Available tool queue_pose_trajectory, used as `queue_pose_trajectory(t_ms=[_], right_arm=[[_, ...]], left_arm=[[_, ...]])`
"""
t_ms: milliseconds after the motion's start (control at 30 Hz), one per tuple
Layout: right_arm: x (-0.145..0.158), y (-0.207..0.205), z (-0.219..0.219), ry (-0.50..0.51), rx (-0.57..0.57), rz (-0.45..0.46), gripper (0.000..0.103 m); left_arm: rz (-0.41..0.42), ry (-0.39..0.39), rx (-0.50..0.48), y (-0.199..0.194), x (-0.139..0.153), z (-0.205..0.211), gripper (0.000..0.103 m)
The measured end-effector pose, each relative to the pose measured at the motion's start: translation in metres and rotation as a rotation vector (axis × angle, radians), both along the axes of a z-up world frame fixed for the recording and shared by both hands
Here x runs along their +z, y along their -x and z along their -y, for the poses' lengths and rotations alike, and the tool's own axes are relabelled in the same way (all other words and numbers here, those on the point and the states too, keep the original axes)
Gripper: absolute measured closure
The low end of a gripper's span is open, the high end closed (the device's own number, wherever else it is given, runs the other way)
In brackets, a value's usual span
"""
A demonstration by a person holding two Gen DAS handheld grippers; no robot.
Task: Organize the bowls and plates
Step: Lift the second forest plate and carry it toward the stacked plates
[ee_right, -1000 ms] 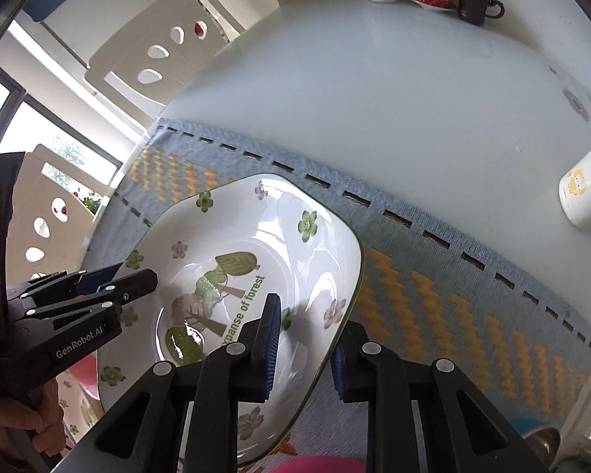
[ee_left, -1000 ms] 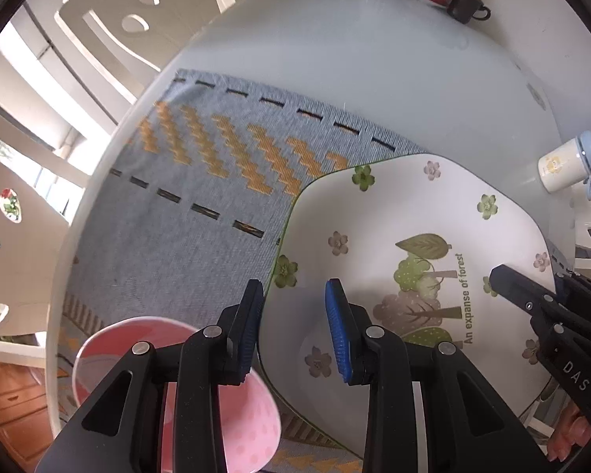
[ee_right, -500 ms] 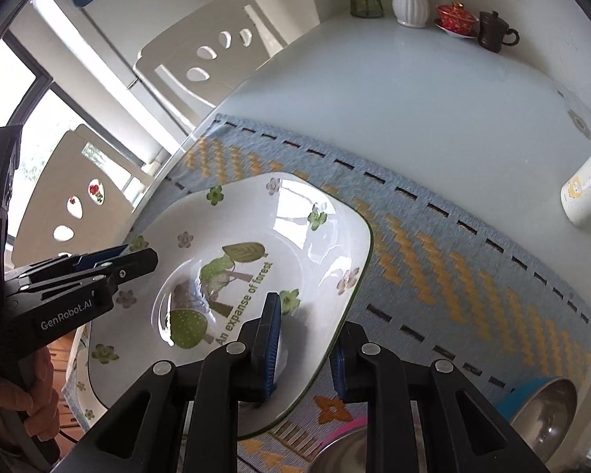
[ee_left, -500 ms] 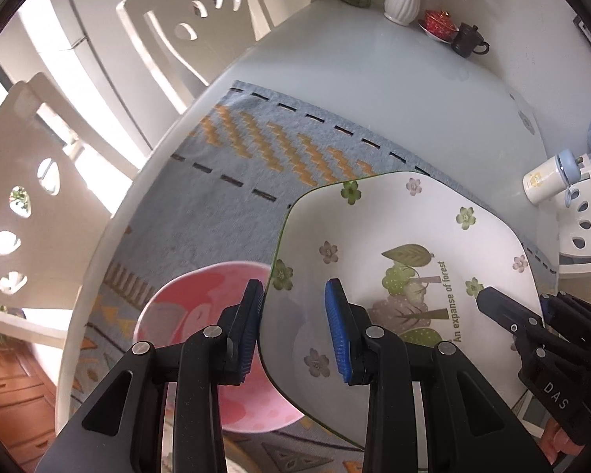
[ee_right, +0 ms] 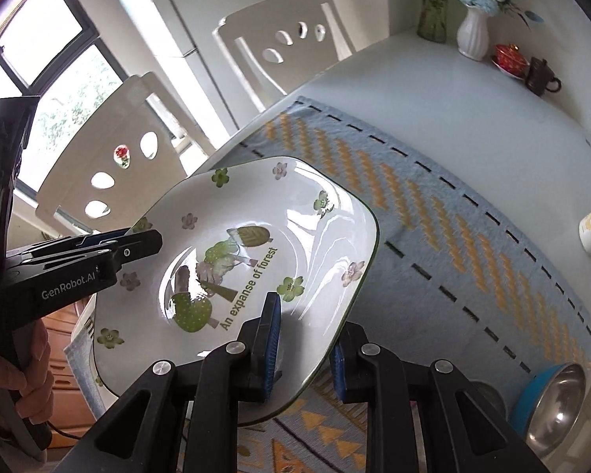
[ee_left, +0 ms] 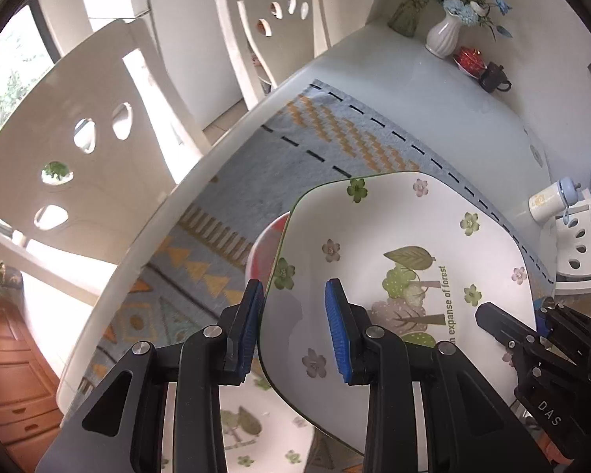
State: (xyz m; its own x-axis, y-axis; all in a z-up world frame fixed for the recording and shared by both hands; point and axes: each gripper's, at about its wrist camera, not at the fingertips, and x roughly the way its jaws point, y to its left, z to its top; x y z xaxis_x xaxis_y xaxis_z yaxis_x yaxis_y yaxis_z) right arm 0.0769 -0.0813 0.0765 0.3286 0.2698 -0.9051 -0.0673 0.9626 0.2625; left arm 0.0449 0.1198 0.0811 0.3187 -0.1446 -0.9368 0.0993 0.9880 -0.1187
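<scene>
Above the blue mat (ee_right: 445, 236), forest plate (ee_right: 256, 244) between both grippers' blue pads.

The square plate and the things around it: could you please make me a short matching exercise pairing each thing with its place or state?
Things:
1. square plate
2. steel bowl
3. white vase
4. pink bowl

Places or states:
A. far table corner, holding flowers
B. held by both tongs, above the mat
C. on the mat, partly hidden behind the plate
D. near mat corner, blue outside

Pairs: 1-B, 2-D, 3-A, 4-C
</scene>
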Motion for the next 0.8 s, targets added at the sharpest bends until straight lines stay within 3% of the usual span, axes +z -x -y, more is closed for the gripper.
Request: queue_pose_trajectory(t_ms=[367,800], right_arm=[[0.014,0.035,-0.064,0.023,0.080,0.027,0.082],[0.009,0.068,-0.127,0.012,0.150,0.011,0.082]], left_arm=[[0.014,0.006,0.071,0.049,0.005,-0.066,0.074],[0.007,-0.006,0.122,0.095,-0.002,-0.128,0.074]])
